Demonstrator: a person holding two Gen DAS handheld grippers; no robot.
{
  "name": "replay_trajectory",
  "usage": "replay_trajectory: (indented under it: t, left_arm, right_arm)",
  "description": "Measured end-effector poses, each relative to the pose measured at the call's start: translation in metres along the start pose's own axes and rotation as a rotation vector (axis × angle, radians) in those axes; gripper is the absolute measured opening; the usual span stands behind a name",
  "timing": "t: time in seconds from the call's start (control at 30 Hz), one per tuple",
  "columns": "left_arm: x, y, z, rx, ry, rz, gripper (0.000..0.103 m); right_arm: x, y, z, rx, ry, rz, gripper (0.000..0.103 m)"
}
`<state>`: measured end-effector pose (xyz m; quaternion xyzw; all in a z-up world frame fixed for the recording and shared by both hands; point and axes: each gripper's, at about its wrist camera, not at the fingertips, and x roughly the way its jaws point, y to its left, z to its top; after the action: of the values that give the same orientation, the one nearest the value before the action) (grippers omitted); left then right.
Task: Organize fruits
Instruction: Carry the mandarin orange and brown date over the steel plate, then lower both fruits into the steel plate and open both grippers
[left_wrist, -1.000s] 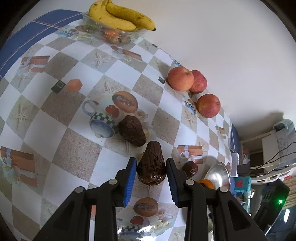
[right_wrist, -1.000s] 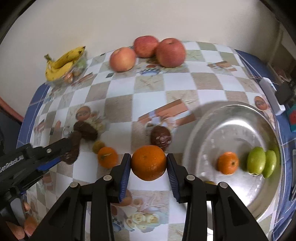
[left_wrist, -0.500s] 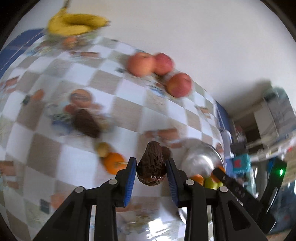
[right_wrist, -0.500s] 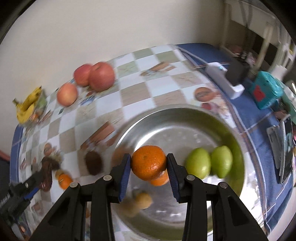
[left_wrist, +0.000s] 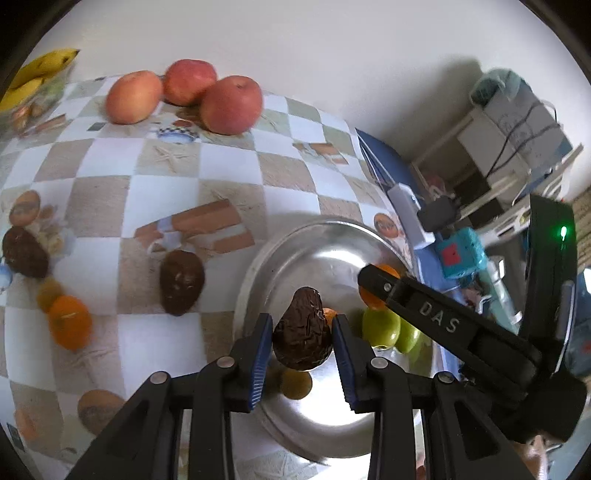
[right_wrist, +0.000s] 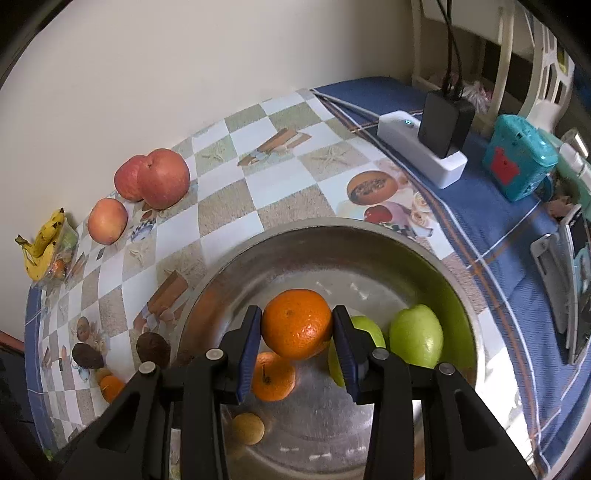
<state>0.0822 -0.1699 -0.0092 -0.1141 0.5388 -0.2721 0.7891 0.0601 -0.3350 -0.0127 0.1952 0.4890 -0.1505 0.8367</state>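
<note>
**Both tongs now over the bowl with fruit in hand**

A second ago both tongs were low over the checked tablecloth; now each has carried its fruit above the steel bowl (right_wrist: 461, 295). The left gripper (left_wrist: 302, 341) is clenched on a dark wrinkled avocado (left_wrist: 302, 332), with the bowl's floor directly beneath it. The right gripper (right_wrist: 297, 332) grasps an orange (right_wrist: 297, 324), hanging over a smaller orange (right_wrist: 272, 376) and two green fruits (right_wrist: 416, 336) just to its right. Release looks like the next step, while loose fruit remains off to the left on the cloth
</note>
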Motion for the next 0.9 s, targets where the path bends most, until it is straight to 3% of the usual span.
replay_trajectory:
  t: [0.2,0.43,0.9]
  left_arm:
    - [0.021,-0.005,-0.005,0.042,0.029,0.055,0.035]
    - [0.034,-0.01,-0.007,0.076,0.039,0.098,0.035]
    - [0.038,-0.011,-0.005,0.078,0.044,0.106,0.036]
  right_arm:
    - [0.016,-0.007,0.0,0.026,0.027,0.045,0.041]
    - [0.027,-0.002,0.002,-0.002,0.033,0.037,0.041]
    - [0.034,0.011,0.002,-0.06,0.031,0.027,0.041]
